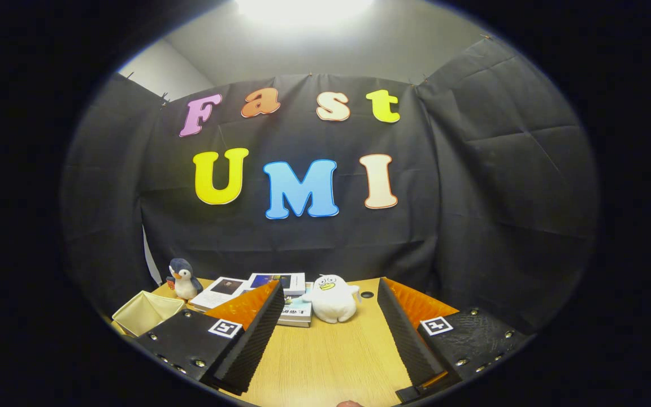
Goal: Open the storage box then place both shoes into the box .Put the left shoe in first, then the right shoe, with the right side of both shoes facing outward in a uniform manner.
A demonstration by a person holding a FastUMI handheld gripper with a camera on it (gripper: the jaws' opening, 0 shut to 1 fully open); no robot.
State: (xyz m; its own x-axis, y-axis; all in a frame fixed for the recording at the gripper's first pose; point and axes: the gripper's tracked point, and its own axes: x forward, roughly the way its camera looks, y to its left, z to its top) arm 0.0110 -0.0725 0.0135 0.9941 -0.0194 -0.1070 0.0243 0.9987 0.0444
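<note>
The storage box and both shoes lie outside this view, so which step is in hand cannot be judged. The tongs [325, 339] stand wide, holding nothing, over bare worktop [331, 362]. At twelve o'clock sits a white plush duck [332, 297], with books [257, 288] at eleven, and a penguin [183, 278] and a cream fabric bin [146, 311] at ten. Open room lies between the fingers.

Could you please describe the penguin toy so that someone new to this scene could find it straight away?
Start at the wooden table beyond the open gripper. At its far corner, behind the cream fabric box and beside the books, stands the penguin toy. Unlike the white plush duck, it is dark blue with a white belly.
</note>
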